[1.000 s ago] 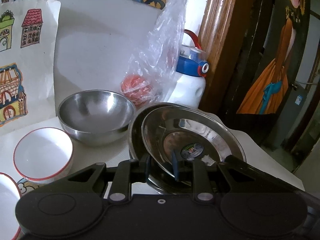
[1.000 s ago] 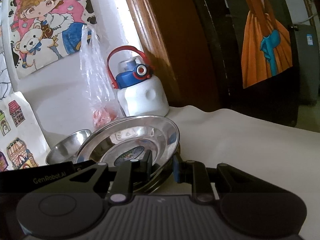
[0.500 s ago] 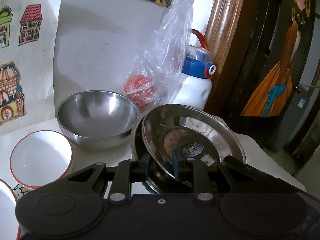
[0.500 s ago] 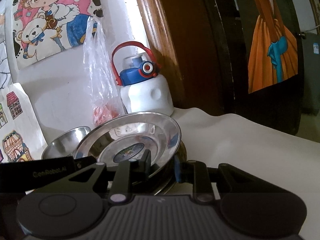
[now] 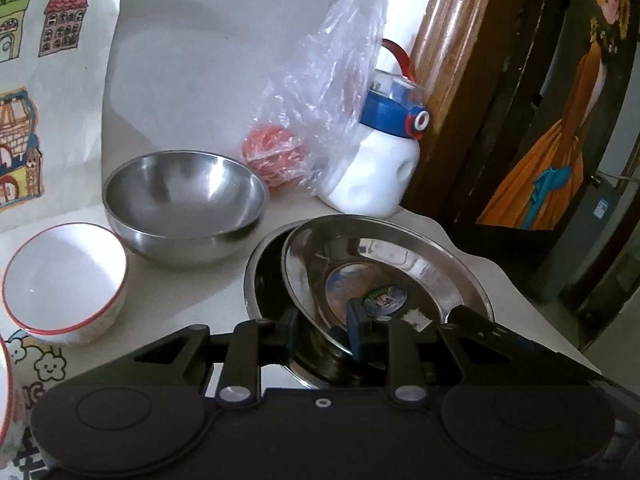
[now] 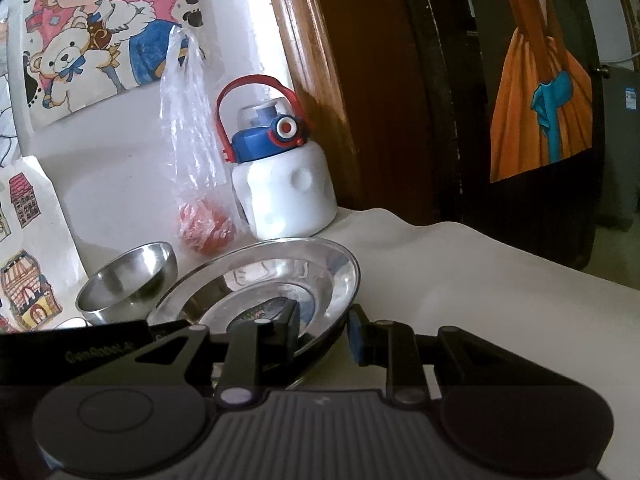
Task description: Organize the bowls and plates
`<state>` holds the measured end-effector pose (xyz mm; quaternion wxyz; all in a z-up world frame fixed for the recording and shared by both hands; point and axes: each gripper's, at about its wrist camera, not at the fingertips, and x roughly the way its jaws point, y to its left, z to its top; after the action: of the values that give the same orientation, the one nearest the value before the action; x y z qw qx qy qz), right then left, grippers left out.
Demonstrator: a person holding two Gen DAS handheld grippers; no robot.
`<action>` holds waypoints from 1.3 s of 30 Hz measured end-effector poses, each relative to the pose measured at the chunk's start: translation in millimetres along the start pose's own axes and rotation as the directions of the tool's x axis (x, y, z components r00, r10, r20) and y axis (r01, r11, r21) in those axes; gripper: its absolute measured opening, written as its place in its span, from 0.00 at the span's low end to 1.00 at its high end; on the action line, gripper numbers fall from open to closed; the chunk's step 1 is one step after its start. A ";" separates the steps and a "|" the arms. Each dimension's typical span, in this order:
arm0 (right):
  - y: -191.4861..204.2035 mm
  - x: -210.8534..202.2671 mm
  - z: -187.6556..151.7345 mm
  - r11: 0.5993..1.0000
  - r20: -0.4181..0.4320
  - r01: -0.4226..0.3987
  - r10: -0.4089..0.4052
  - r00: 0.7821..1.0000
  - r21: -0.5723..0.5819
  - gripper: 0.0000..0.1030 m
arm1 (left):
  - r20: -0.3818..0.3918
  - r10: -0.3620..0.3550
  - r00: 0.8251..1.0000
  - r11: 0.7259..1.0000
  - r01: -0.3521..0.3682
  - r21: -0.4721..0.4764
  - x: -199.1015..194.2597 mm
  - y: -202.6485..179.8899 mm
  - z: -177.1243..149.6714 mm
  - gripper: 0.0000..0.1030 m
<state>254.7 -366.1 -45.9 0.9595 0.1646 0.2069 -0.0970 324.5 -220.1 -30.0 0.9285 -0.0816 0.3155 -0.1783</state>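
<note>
A shiny steel plate point(image 5: 404, 264) with a round sticker lies tilted on a second steel plate point(image 5: 264, 280) beneath it. My left gripper point(image 5: 322, 328) has its jaws around the near rims of both plates and looks shut on them. My right gripper point(image 6: 324, 330) is shut on the upper plate's right rim point(image 6: 344, 276). A steel bowl point(image 5: 182, 204) stands behind and left of the plates and also shows in the right wrist view point(image 6: 128, 280). A white bowl with a red rim point(image 5: 66, 276) sits further left.
A white bottle with a blue lid and red handle point(image 5: 376, 172) and a clear plastic bag holding something red point(image 5: 308, 120) stand against the back wall. A wooden door frame point(image 5: 444, 68) rises on the right. Another red-rimmed dish point(image 5: 6, 392) pokes in at the left edge.
Both grippers have risen and tipped a little with the plates; the upper plate is lifted slightly higher off the lower one. The bowls have not moved.
</note>
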 end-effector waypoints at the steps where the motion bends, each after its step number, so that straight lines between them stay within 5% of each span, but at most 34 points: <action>1: 0.7 -1.8 -0.4 1.000 0.012 0.005 -0.005 1.000 -0.003 0.31 | 0.000 0.001 1.000 1.000 -0.001 -0.001 -0.9 0.5 0.3 0.26; 12: 2.8 -17.5 -2.3 0.999 0.056 0.035 -0.034 0.998 -0.027 0.42 | 0.023 0.032 0.999 0.999 -0.033 0.018 -14.9 4.3 4.4 0.27; 17: 2.0 -33.3 -3.1 0.999 0.078 0.044 -0.042 0.996 -0.019 0.53 | 0.033 0.044 0.998 0.999 -0.045 0.018 -23.0 3.9 3.6 0.53; 23: 3.1 -58.9 -4.0 0.999 0.107 0.044 -0.044 0.993 -0.004 0.71 | 0.089 0.041 0.995 0.998 -0.046 0.052 -43.8 1.6 5.6 0.69; 27: 5.7 -85.6 -3.6 0.999 0.150 0.038 -0.038 0.988 0.002 0.83 | 0.114 0.032 0.993 0.998 -0.039 0.056 -61.4 0.6 6.6 0.71; 34: 15.1 -137.1 1.1 1.000 0.234 0.023 -0.025 0.972 0.013 0.99 | 0.211 0.027 0.977 0.999 -0.035 0.038 -113.0 7.3 6.1 0.88; 39: 28.0 -176.9 0.6 1.000 0.272 0.015 -0.015 0.962 0.002 1.00 | 0.277 0.039 0.960 0.998 -0.052 0.041 -155.6 15.2 3.7 0.97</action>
<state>103.6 -319.5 38.2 0.9781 0.1483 0.0747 -0.1259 216.3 -146.4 55.5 0.9689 -0.0760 0.1803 -0.1514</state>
